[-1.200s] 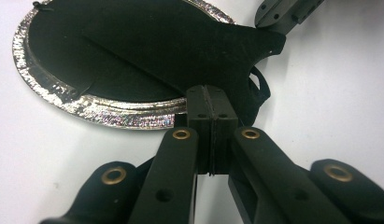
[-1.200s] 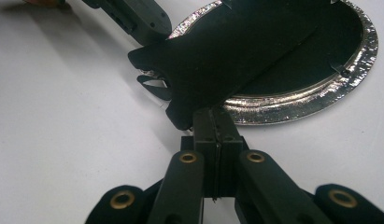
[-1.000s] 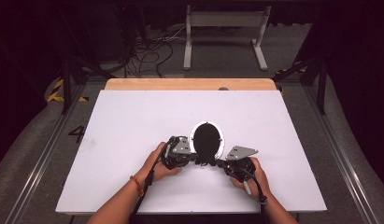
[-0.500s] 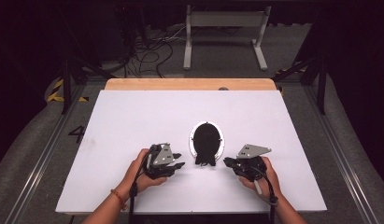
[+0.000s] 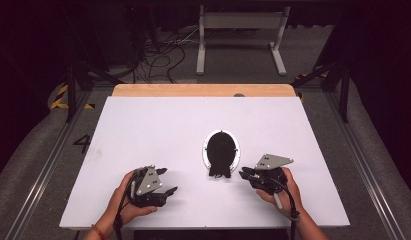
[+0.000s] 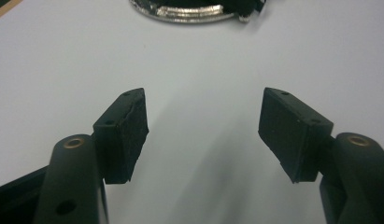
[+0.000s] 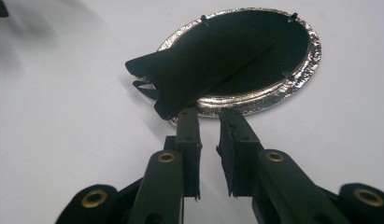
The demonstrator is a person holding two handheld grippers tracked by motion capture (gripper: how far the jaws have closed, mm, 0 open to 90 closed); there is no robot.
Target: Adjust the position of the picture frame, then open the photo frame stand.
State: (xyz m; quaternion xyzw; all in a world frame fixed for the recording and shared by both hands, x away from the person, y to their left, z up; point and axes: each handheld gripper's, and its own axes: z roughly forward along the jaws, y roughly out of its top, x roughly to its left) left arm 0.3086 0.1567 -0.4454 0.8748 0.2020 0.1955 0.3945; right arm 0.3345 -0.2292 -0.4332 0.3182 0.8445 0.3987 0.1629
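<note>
- Oval silver-rimmed dish lying on the white bench, a little right of centre in the high view.
- Black folded cloth resting in the dish, its lower end hanging over the near rim onto the bench.
- Left hand-held gripper at lower left of the high view, well apart from the dish; jaws just been opening, now standing wide apart with nothing between them.
- In the left gripper view, bare bench between the two pads; edge of the dish at the top of the frame.
- Right hand-held gripper at lower right of the high view, just beside the cloth's hanging end.
- In the right gripper view, jaws just been opening, a narrow gap between them and nothing clamped; tips close to the dish rim and to the cloth.
</note>
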